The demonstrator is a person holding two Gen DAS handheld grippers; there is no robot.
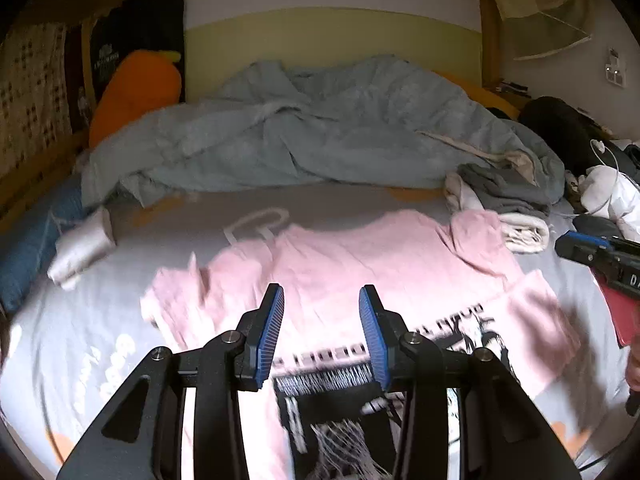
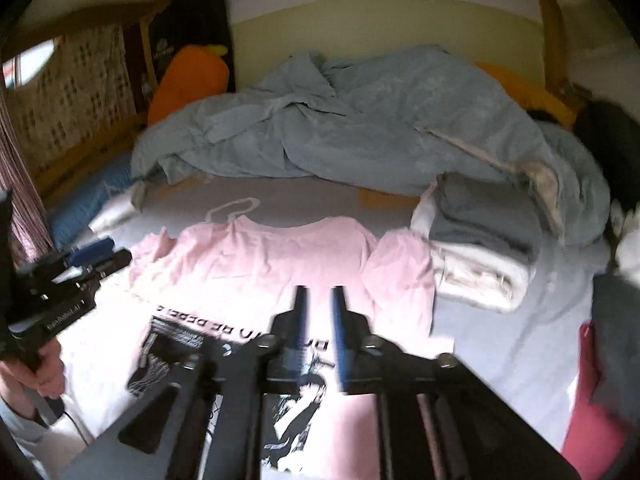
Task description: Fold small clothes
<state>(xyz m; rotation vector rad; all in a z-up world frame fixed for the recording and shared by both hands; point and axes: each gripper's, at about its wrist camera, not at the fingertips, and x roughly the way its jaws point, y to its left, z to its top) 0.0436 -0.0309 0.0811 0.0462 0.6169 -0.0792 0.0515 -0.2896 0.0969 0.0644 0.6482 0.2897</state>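
Observation:
A pink T-shirt (image 1: 360,264) with a black print lies spread flat, front up, on the grey bed sheet (image 1: 80,340), collar toward the far side. My left gripper (image 1: 322,292) hovers over its lower middle, open, with nothing between the blue pads. In the right wrist view the same pink T-shirt (image 2: 260,264) lies below my right gripper (image 2: 320,292), whose pads stand a narrow gap apart with nothing between them. The right gripper (image 1: 576,245) also shows at the left view's right edge. The left gripper (image 2: 106,255), held by a hand, shows at the right view's left edge.
A folded stack of grey and white clothes (image 2: 480,248) sits just right of the shirt's sleeve. A rumpled blue-grey duvet (image 1: 320,132) fills the far half of the bed, with an orange carrot plush (image 1: 136,88) behind it. A white rolled item (image 1: 80,248) lies at left.

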